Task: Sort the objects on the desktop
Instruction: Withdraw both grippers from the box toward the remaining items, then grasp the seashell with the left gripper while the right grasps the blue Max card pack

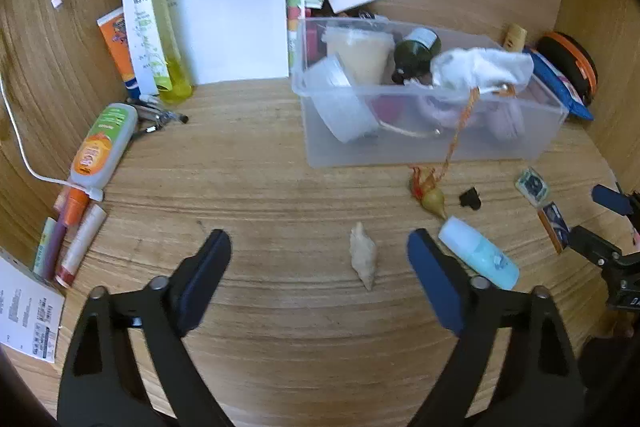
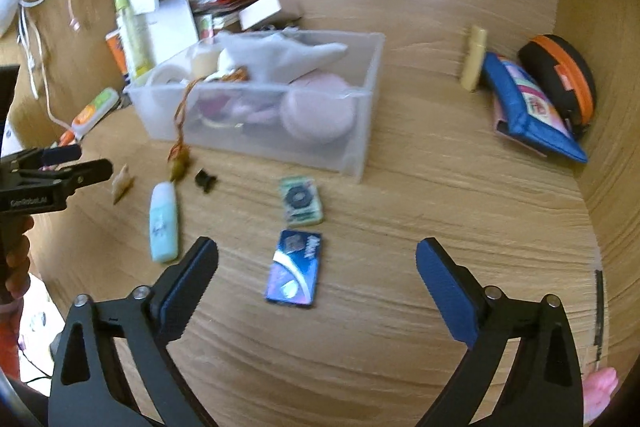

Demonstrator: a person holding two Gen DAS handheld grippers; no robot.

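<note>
Two wrist fisheyes angled down at the desk, close, both sharing the clear bin.

Wooden desk — clear bin, shell, blue bottle.

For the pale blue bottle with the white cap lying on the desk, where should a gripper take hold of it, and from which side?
Grip the pale blue bottle across the middle of its body, coming from above with one finger on each long side. It lies flat on the desk with its white cap toward the clear bin, and both long sides look free. The open left gripper hangs nearest.
</note>
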